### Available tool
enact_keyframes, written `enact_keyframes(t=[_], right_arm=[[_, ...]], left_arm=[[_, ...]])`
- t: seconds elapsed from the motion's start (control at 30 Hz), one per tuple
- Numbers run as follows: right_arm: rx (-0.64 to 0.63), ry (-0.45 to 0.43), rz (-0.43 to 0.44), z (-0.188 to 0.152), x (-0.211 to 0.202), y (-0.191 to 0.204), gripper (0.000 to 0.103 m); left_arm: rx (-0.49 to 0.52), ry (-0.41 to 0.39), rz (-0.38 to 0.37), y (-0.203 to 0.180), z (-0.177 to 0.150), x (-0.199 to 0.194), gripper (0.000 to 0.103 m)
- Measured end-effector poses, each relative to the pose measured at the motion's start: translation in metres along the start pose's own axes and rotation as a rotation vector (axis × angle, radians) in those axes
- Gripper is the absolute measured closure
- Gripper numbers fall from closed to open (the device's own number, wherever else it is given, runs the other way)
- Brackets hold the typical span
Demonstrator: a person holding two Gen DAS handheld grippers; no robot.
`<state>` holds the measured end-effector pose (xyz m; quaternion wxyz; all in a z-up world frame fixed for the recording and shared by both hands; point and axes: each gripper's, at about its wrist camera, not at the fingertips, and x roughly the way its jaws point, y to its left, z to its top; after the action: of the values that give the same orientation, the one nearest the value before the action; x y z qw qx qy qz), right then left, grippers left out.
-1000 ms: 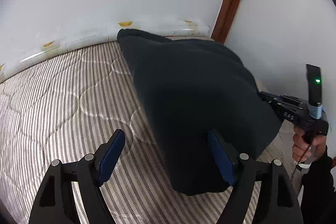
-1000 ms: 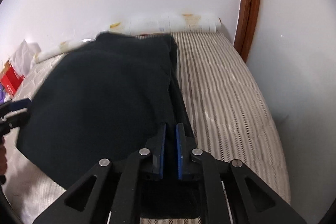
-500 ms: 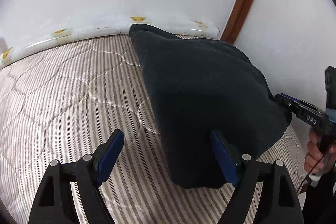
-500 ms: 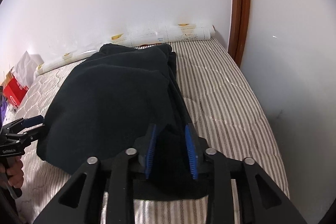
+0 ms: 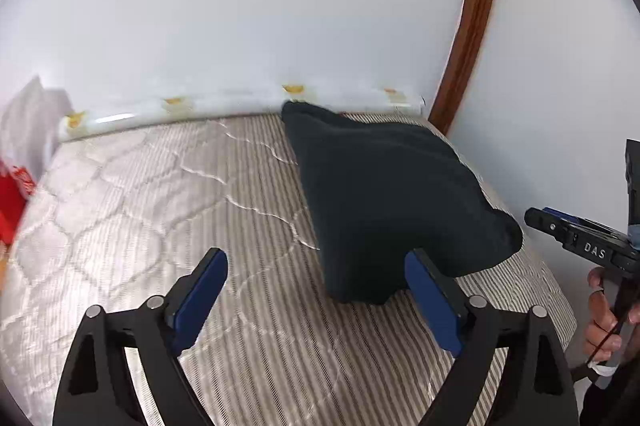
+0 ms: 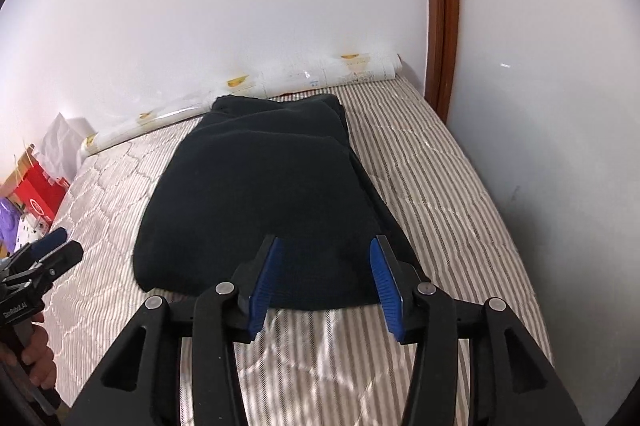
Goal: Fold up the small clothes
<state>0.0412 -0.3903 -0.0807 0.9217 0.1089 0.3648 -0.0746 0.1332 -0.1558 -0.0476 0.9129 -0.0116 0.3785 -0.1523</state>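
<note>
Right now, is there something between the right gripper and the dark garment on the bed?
Nothing visible. The right gripper is open, and only bare striped mattress separates its fingers from the near edge of the dark garment. The paper roll lies beyond it, along the wall.

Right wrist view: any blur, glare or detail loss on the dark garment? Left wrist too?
Right wrist view: striped mattress blurred and sheeny below the open right gripper; folded black fleece garment nearly textureless. Left wrist view: left edge smeared around the red box; garment equally dark; strong fisheye bend on the brown door frame.
</note>
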Motion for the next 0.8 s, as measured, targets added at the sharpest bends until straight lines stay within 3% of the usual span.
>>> enact_keyframes(t=[0.13, 0.27, 0.3, 0.57, 0.8], right_arm=[[-0.025, -0.018, -0.017, -0.006, -0.027, 0.016, 0.047], [-0.043, -0.083, -0.05, -0.014, -0.057, 0.033, 0.015], [-0.045, -0.097, -0.048, -0.015, -0.063, 0.036, 0.012], [-0.068, -0.128, -0.052, -0.032, -0.109, 0.054, 0.007], [-0.059, -0.158, -0.052, -0.041, -0.131, 0.051, 0.007]], left_arm=[[-0.007, -0.018, 0.041, -0.002, -0.002, -0.034, 0.009], [-0.003, -0.043, 0.095, -0.004, -0.004, -0.065, 0.006], [-0.006, -0.044, 0.1, -0.003, -0.006, -0.073, 0.006], [-0.024, -0.09, 0.118, 0.0, -0.016, -0.123, 0.006], [-0.029, -0.119, 0.128, -0.002, -0.018, -0.135, 0.006]])
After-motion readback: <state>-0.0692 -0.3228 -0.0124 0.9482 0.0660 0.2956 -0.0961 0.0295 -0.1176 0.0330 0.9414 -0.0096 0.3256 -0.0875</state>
